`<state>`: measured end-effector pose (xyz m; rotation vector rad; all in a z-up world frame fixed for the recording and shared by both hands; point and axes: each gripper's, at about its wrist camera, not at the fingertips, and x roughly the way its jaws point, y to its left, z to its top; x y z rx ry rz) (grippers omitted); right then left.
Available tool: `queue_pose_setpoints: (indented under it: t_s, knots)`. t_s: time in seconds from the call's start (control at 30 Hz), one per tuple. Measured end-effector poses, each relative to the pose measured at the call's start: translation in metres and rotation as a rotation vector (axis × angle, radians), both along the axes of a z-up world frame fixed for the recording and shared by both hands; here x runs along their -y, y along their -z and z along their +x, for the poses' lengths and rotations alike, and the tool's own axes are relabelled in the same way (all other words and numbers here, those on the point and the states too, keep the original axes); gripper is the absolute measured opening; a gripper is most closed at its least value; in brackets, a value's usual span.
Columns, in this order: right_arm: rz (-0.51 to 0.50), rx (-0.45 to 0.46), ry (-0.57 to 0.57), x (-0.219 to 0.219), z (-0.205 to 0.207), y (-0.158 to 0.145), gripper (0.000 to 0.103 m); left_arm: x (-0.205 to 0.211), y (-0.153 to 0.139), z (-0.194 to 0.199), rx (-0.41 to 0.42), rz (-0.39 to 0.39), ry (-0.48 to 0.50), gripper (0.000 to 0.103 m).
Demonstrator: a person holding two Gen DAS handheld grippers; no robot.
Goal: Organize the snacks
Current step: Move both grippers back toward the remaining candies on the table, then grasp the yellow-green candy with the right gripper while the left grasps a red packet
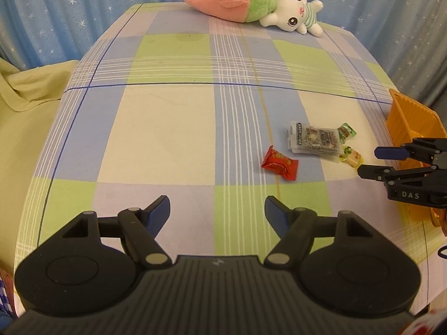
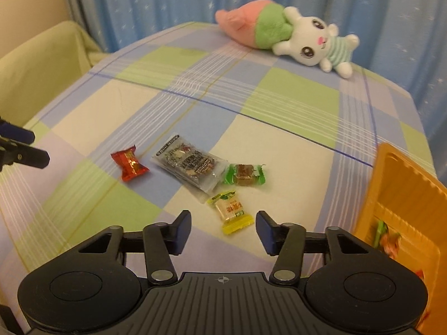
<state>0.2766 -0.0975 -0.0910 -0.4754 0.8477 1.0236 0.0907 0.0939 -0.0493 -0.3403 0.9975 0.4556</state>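
four loose snacks lie in a cluster on the checked tablecloth (image 2: pixel 279 128): a red candy (image 2: pixel 129 166) at the left, a clear-and-grey packet (image 2: pixel 187 166) in the middle, a green-wrapped sweet (image 2: pixel 243 175) to its right, and a yellow-wrapped candy (image 2: pixel 230 211) nearest the camera. the orange tray (image 2: pixel 402 201) sits at the right edge of the table, with at least one wrapped snack already inside it — so the sorting looks partly done.

the right gripper (image 2: pixel 223 230) hangs low over the yellow-wrapped candy, fingers apart, the candy's near end lying between the tips but not pinched. this reads as the approach to the next pick. the next move calls for settling the tips either side of the wrapper, closing on it, then carrying it right into the tray.

the left gripper (image 1: pixel 217 211) hovers over bare cloth on the near left, fingers spread wide and holding nothing — the red candy lies just ahead of it, its likeliest target. a plush rabbit (image 2: pixel 282 32) lies at the far edge, out of the way.
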Motion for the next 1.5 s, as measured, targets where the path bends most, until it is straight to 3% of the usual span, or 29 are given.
queue_pose_setpoints:
  t_s: [0.33, 0.6, 0.67, 0.77, 1.5]
  knots:
    - [-0.027, -0.037, -0.065, -0.017, 0.022, 0.016, 0.047, 0.004, 0.007, 0.010, -0.028, 0.004, -0.031, 0.072]
    - [-0.044, -0.044, -0.069, -0.022, 0.025, 0.020, 0.034, 0.007, 0.012, 0.017, -0.040, 0.005, -0.028, 0.072]
    - [-0.050, -0.035, -0.067, -0.024, 0.024, 0.020, 0.023, 0.008, 0.013, 0.020, -0.042, 0.004, -0.019, 0.071]
    - [-0.058, -0.030, -0.061, -0.024, 0.021, 0.020, 0.022, 0.010, 0.014, 0.023, -0.040, -0.003, -0.002, 0.071]
    - [0.078, -0.116, 0.225, 0.024, 0.017, -0.020, 0.022, 0.031, 0.037, 0.067, 0.016, -0.083, 0.155, 0.051]
